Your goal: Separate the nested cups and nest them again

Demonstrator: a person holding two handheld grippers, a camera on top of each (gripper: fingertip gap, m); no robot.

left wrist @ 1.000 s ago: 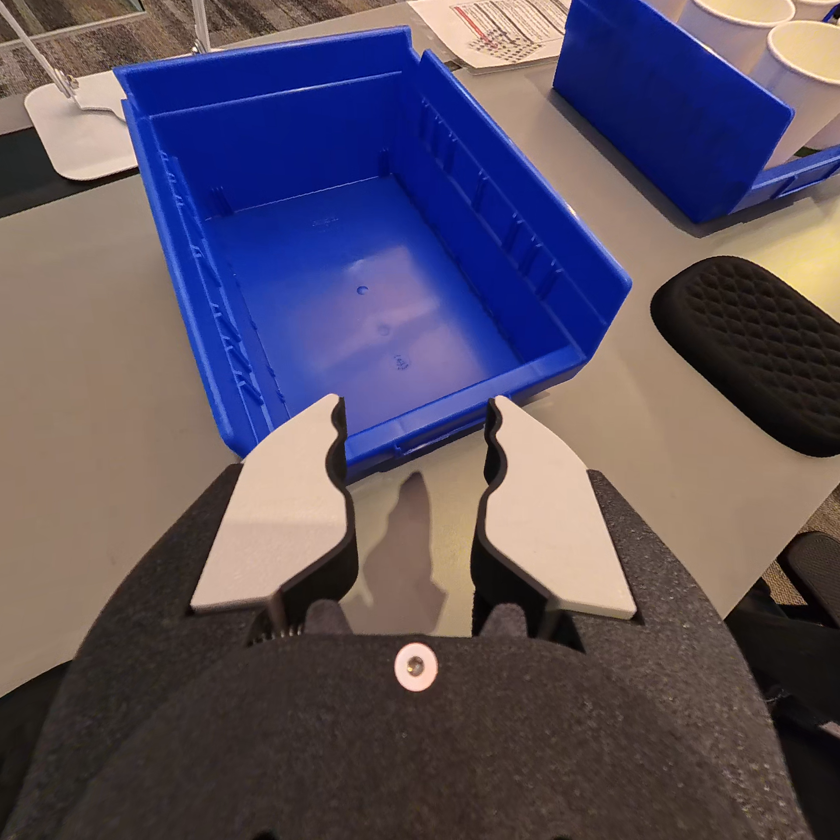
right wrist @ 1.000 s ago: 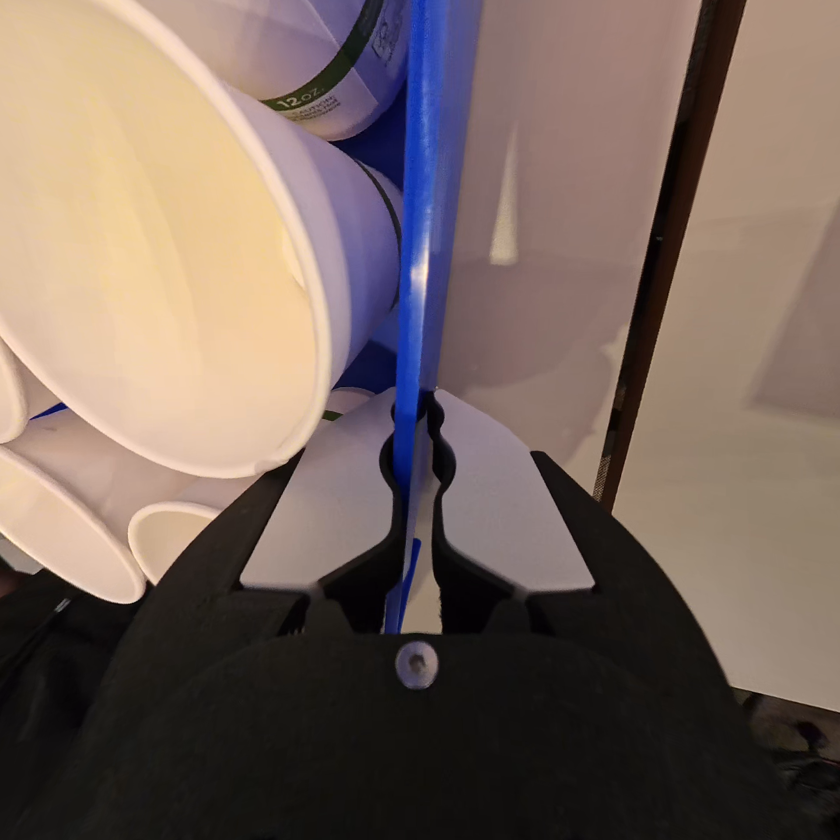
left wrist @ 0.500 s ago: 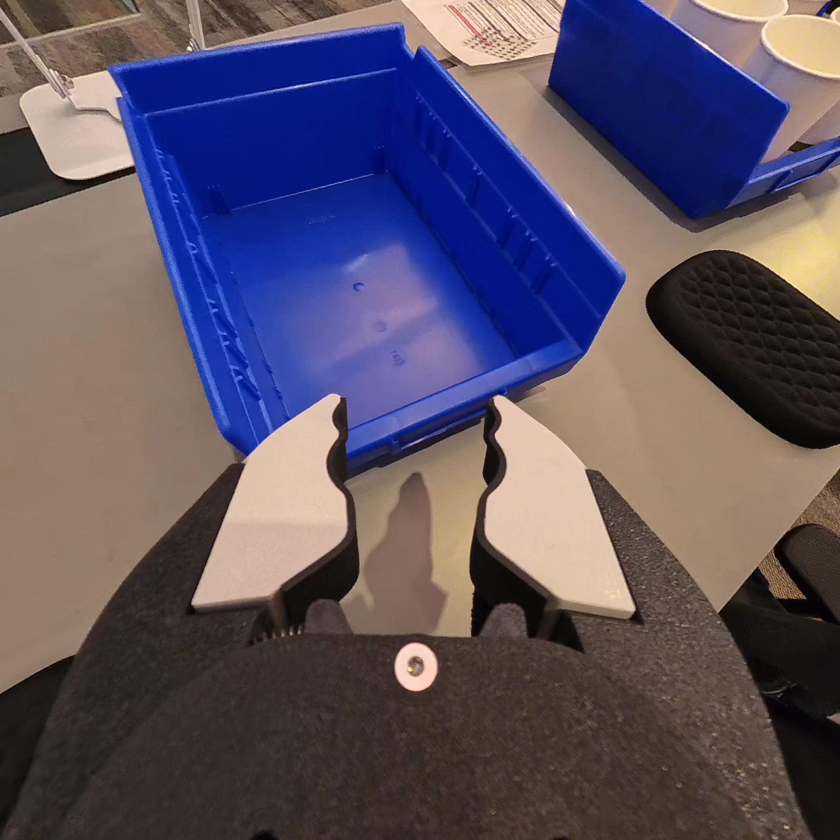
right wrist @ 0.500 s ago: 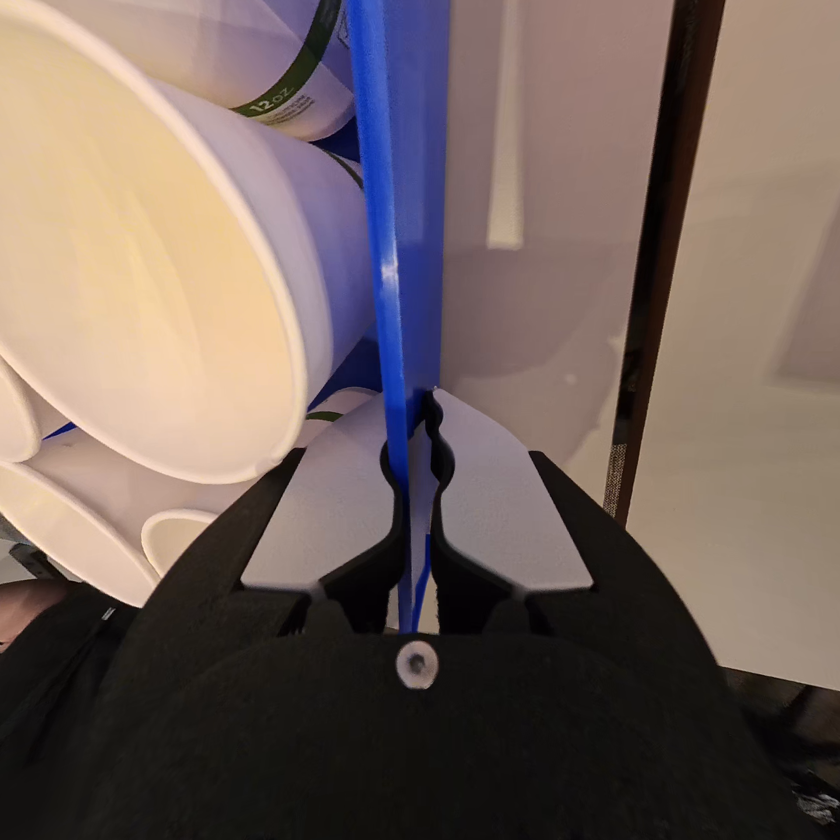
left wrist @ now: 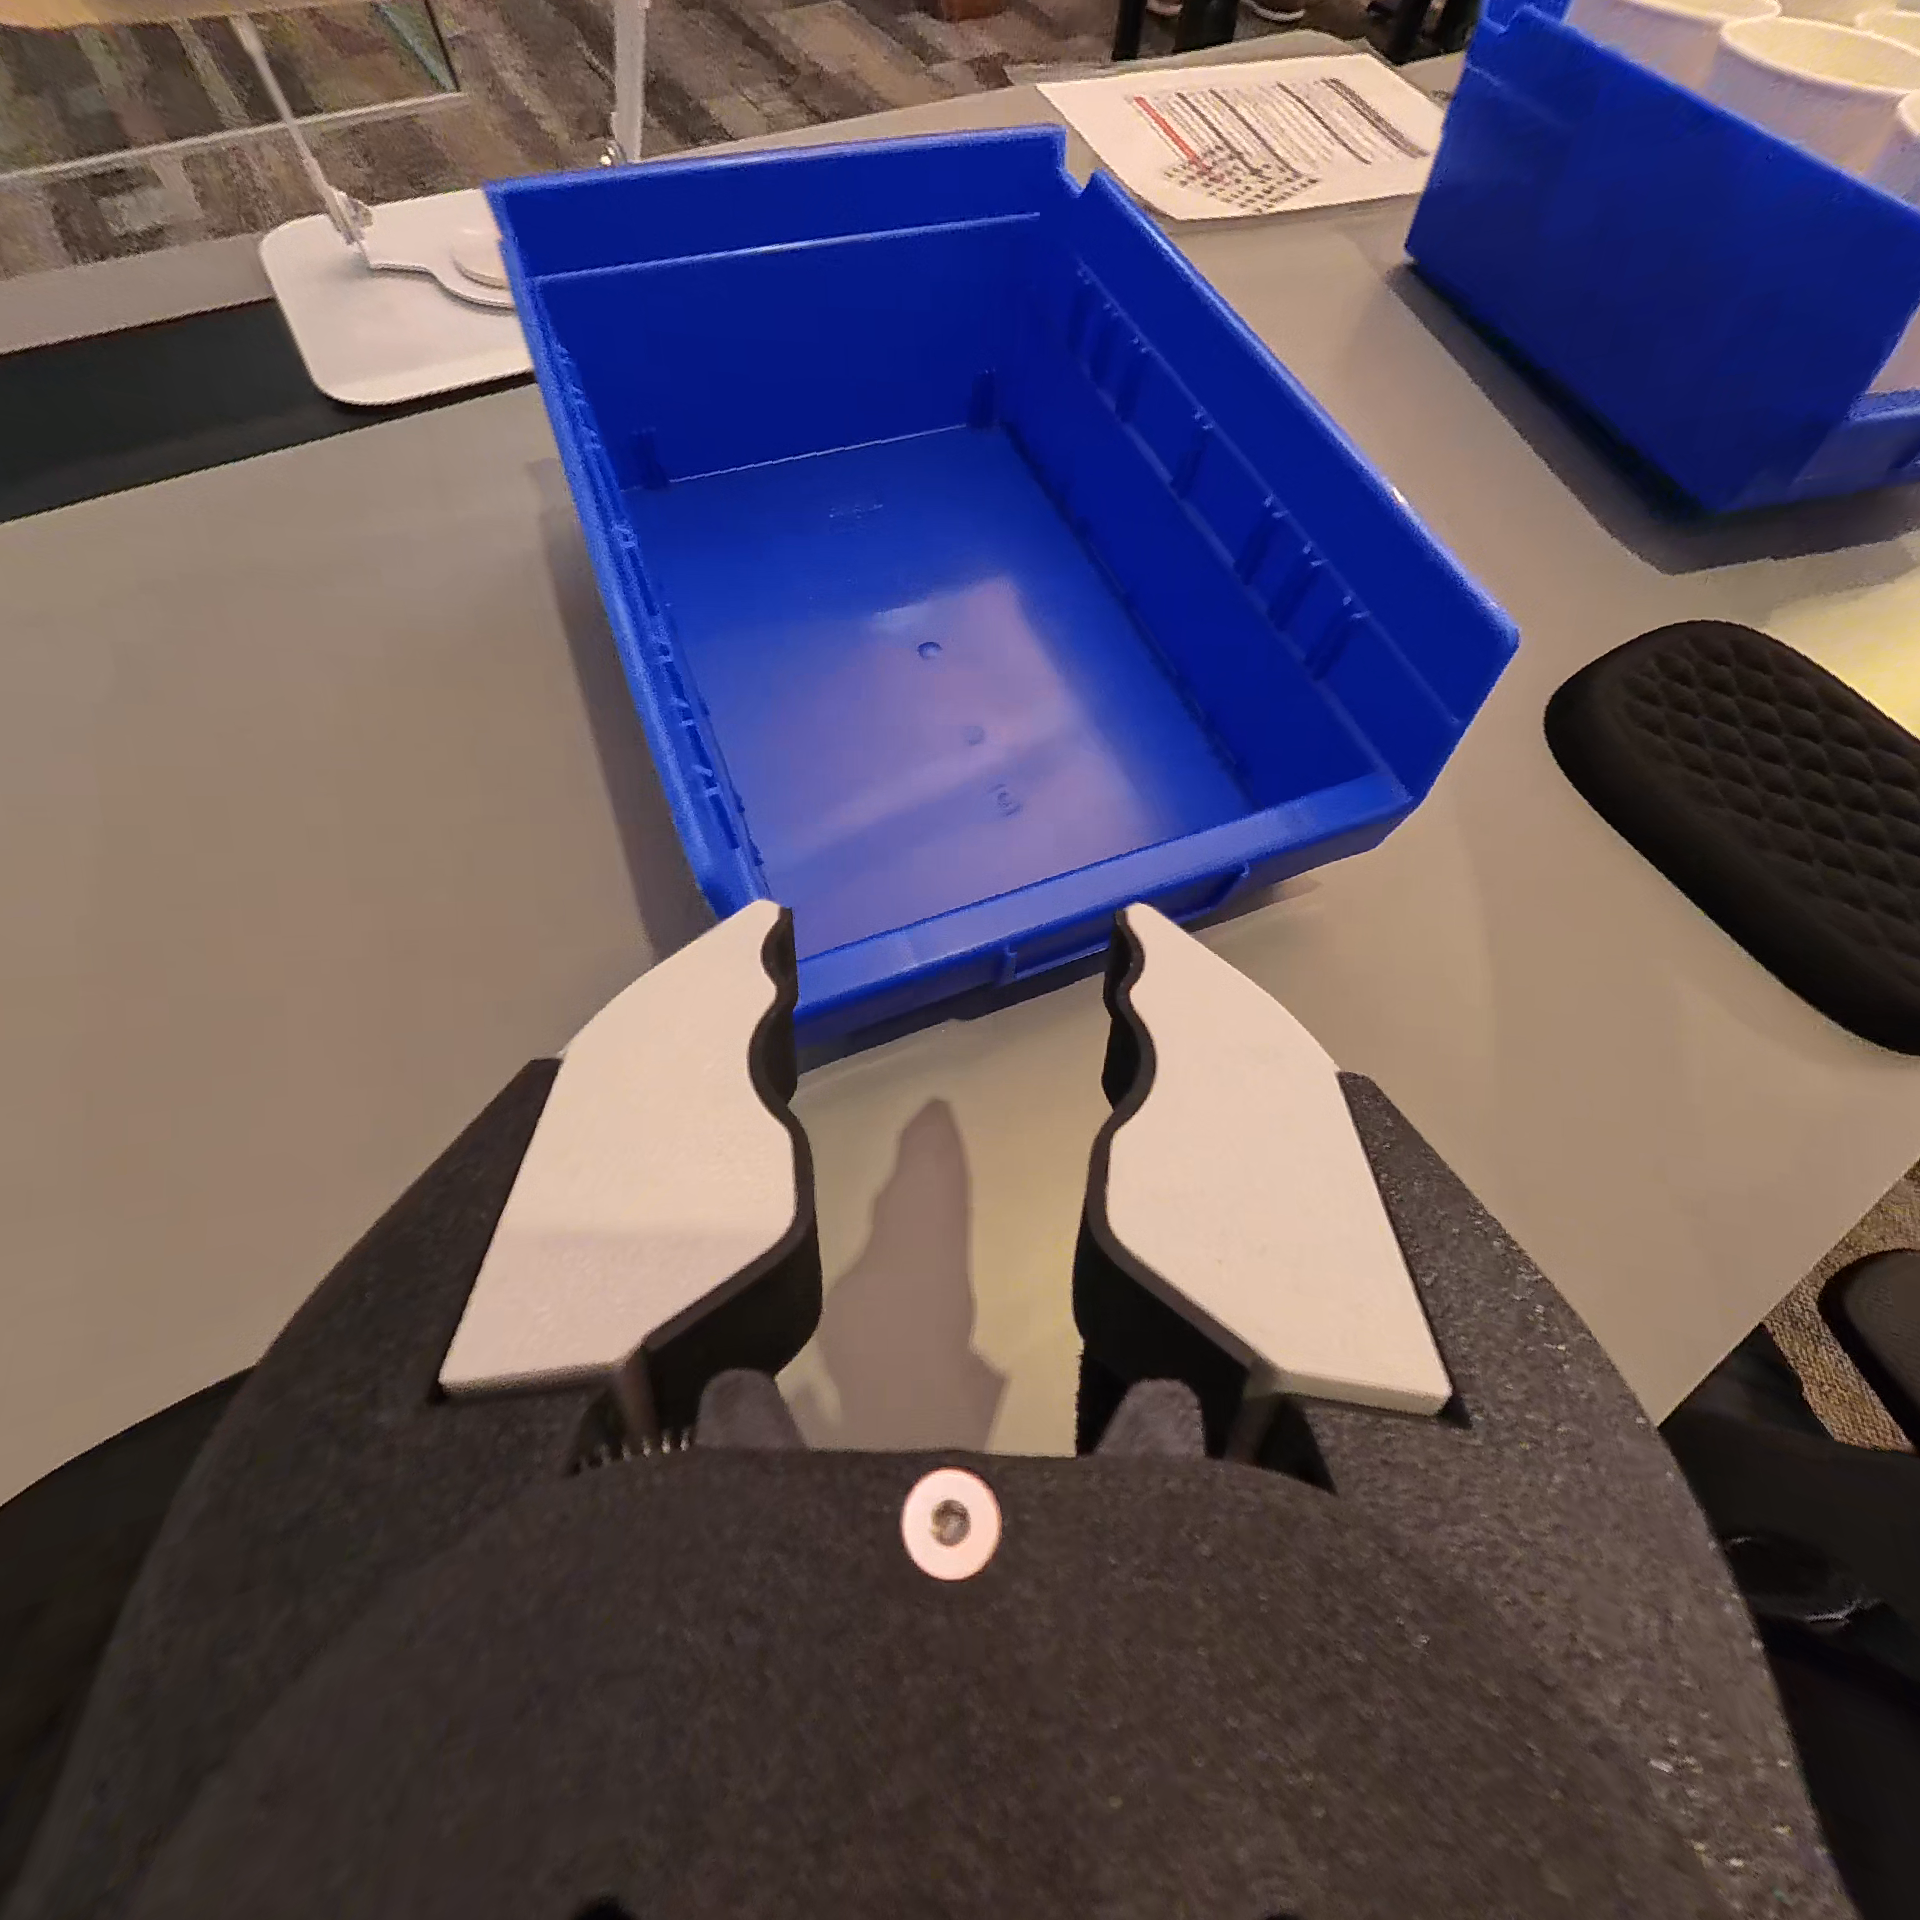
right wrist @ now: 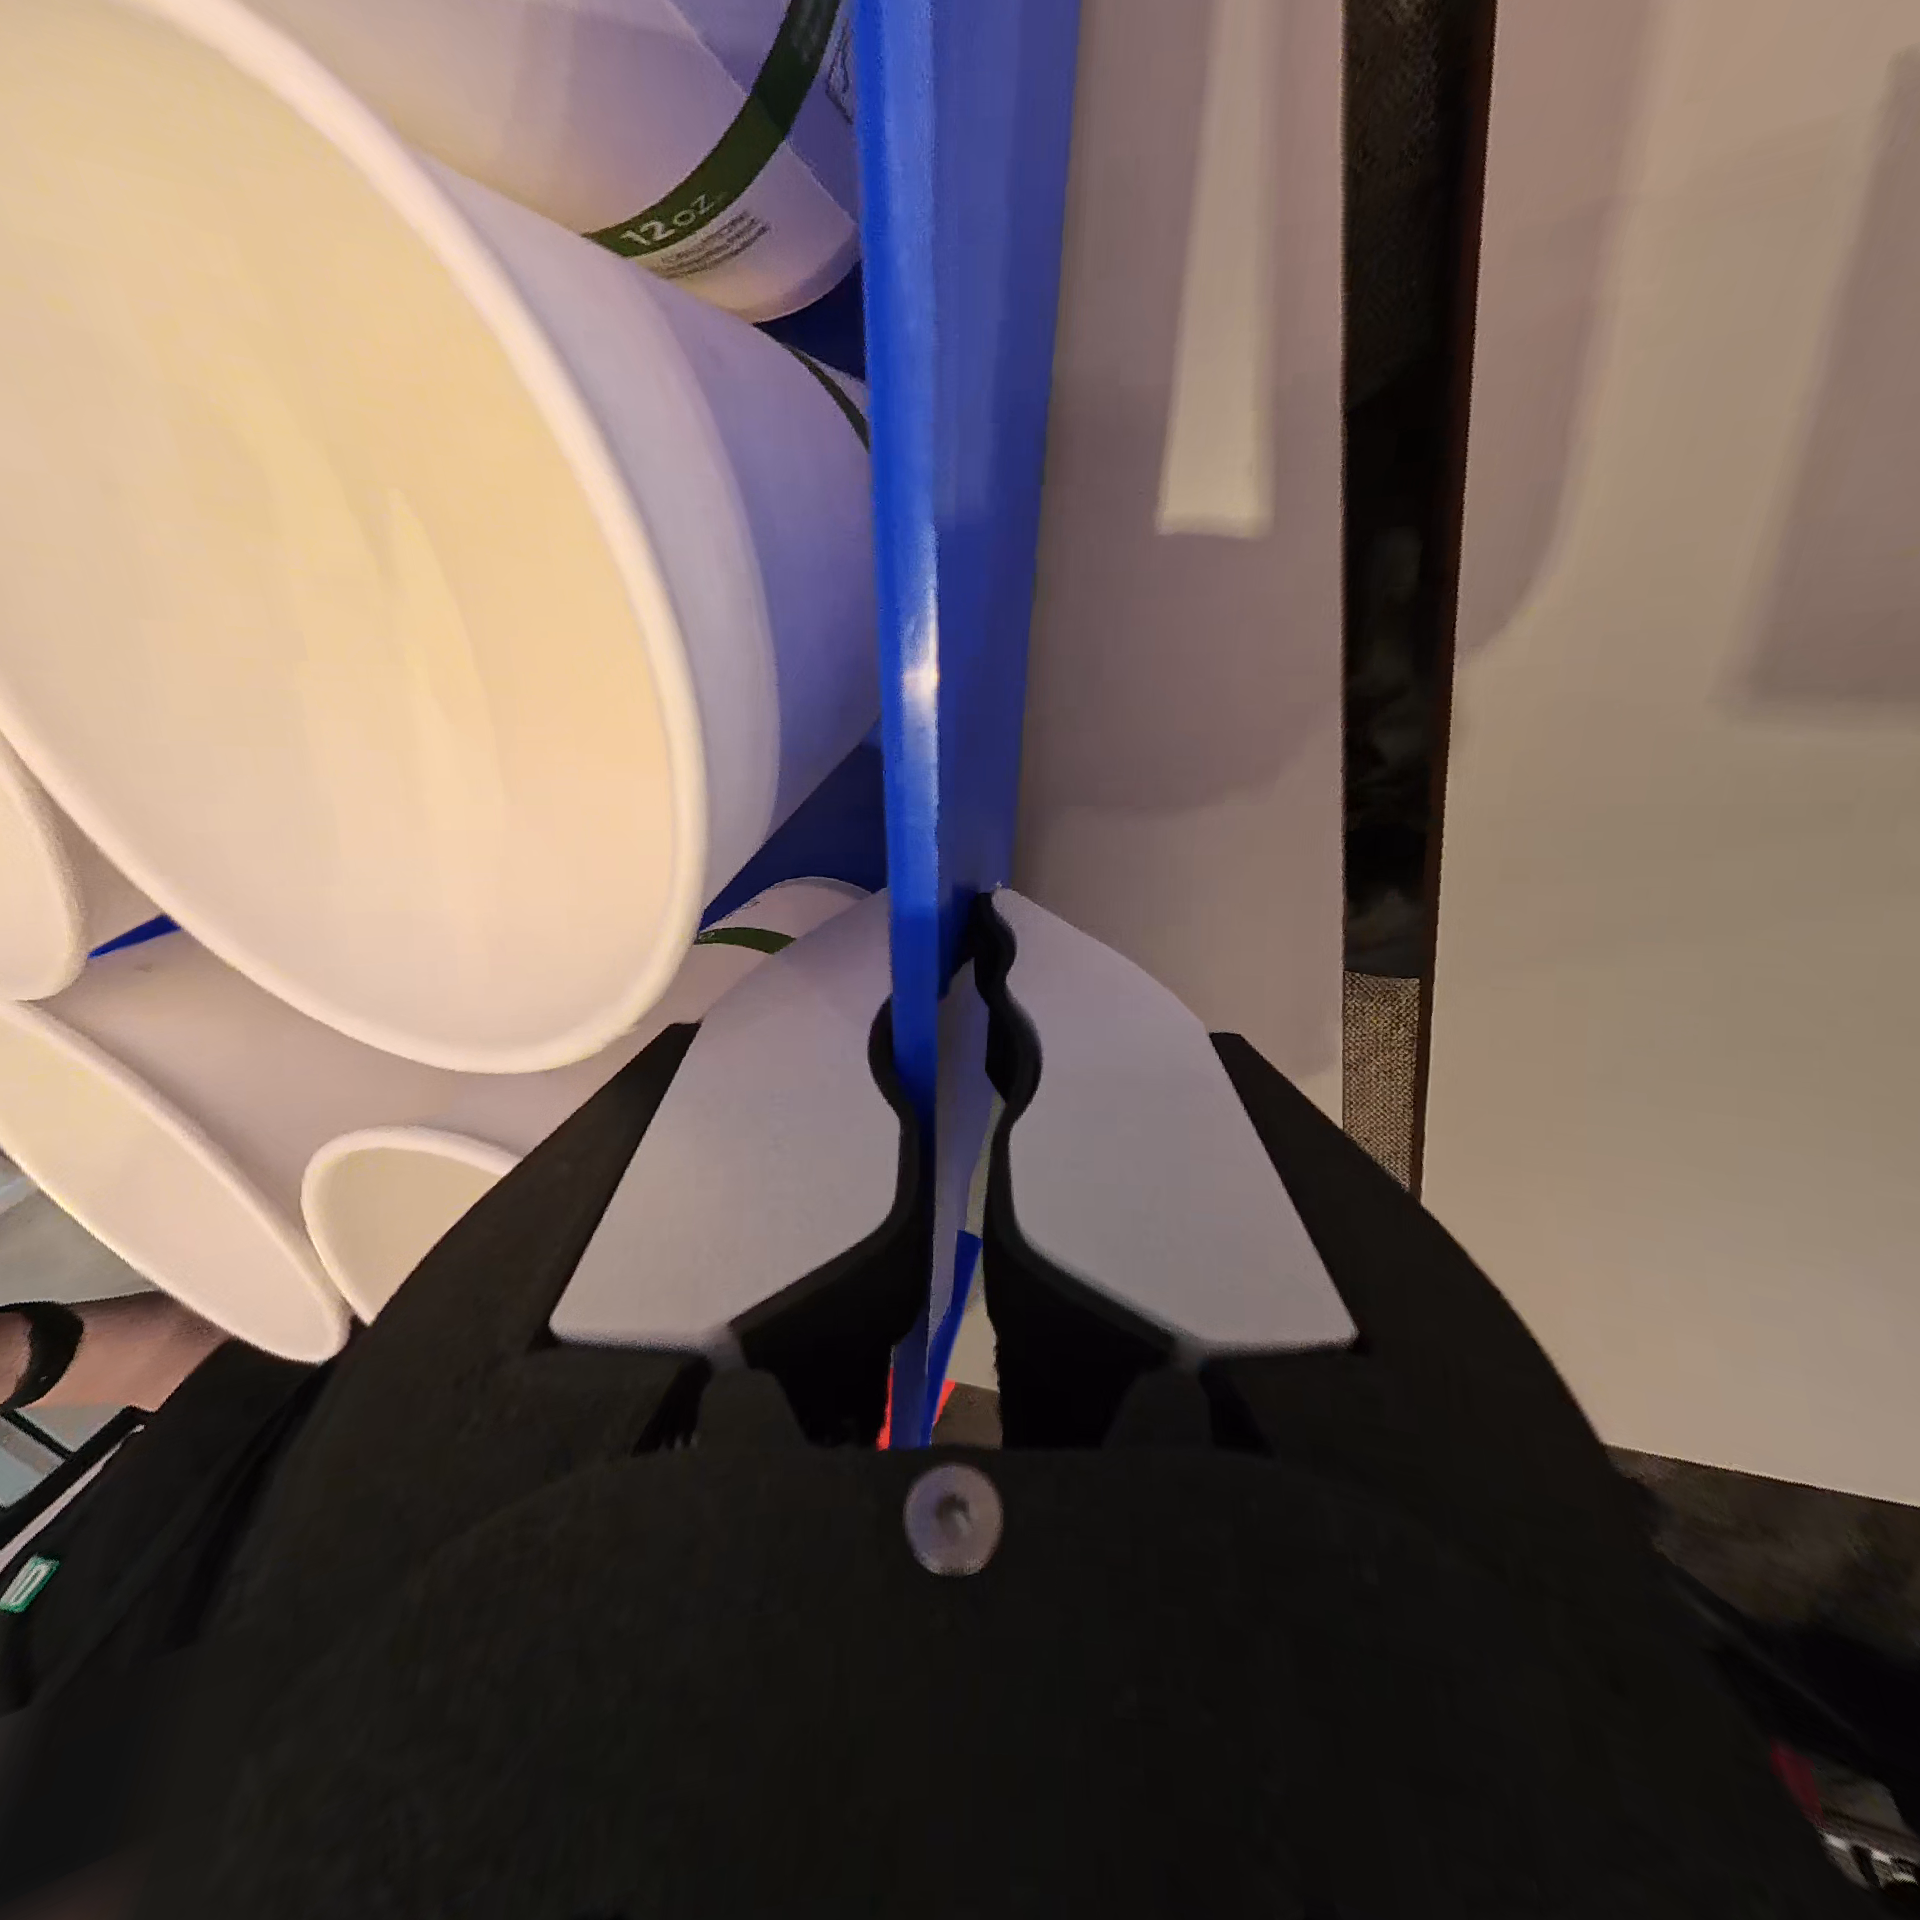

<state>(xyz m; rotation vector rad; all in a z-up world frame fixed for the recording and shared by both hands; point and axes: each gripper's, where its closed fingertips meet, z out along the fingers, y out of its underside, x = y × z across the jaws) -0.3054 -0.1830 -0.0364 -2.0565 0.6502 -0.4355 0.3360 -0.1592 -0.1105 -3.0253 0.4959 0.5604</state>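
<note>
Right gripper (right wrist: 951, 935) stays pinched on the blue bin wall (right wrist: 935, 436), whose cups (right wrist: 343, 520) have slid lower left, while left gripper (left wrist: 951, 961), spread, has backed from the empty bin (left wrist: 935, 644), so separation hasn't begun.

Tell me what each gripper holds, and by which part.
The right gripper clamps the side wall of the blue bin of cups. The left gripper holds nothing.

White cups (right wrist: 343, 582) run off frame; second blue bin (left wrist: 1662, 312) is cropped right.
</note>
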